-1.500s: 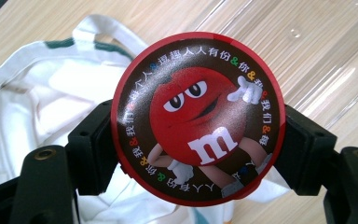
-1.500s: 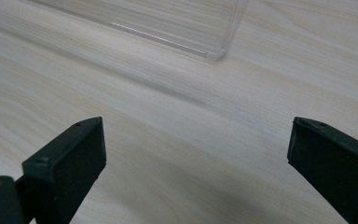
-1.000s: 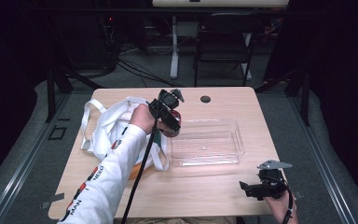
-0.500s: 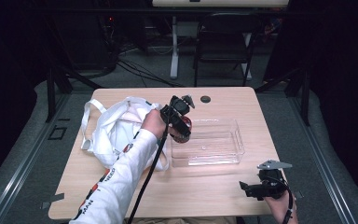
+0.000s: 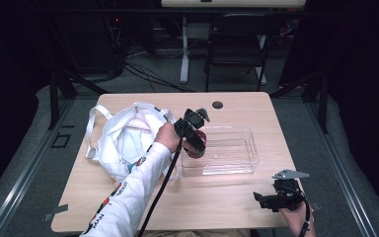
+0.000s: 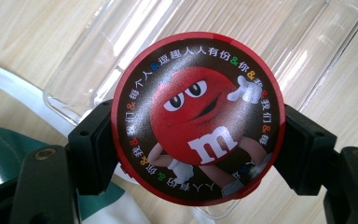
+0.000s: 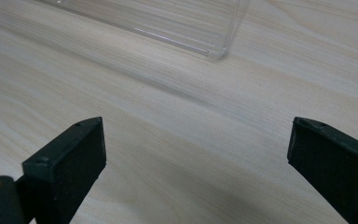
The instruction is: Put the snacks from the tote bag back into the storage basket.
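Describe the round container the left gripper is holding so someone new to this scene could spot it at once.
On the wooden table, find the clear plastic tray right of the white bag. Above the tray's left end, the left gripper is shut on a round red-rimmed candy tin. Its dark lid shows a red cartoon candy character, the one colourful thing there.

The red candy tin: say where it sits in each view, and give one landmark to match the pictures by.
High view: the red candy tin is at centre, clamped in the left hand-held gripper over the left end of the clear tray.
Left gripper view: it is at centre, round lid facing the camera, jaws on both sides.
Right gripper view: not in it.
Shared landmark: the clear tray.
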Motion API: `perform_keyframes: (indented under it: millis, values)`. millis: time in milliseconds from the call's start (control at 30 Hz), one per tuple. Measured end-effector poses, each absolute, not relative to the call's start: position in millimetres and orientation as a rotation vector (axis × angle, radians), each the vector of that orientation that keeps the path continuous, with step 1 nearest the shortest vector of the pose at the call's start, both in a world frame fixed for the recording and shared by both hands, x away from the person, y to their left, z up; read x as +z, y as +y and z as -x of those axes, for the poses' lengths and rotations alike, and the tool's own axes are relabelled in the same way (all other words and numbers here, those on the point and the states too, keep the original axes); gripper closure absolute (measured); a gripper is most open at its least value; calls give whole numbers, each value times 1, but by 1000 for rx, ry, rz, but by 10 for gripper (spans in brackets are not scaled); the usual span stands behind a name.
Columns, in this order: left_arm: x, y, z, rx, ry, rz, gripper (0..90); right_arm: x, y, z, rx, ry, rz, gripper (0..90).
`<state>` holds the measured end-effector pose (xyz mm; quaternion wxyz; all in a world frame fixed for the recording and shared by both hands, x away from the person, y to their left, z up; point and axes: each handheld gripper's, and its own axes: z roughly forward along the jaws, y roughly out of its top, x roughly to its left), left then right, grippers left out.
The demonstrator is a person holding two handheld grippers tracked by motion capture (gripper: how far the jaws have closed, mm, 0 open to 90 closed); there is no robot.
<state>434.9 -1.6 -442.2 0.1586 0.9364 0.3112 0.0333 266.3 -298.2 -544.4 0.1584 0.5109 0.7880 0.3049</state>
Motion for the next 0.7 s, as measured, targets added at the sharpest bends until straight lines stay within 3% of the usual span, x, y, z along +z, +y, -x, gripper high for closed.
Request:
perform_keyframes:
  millis: [700]
  values:
    - [-479,1,-434,9,926,-2699,255,-545,-298,-267,871,2254,-1456,43]
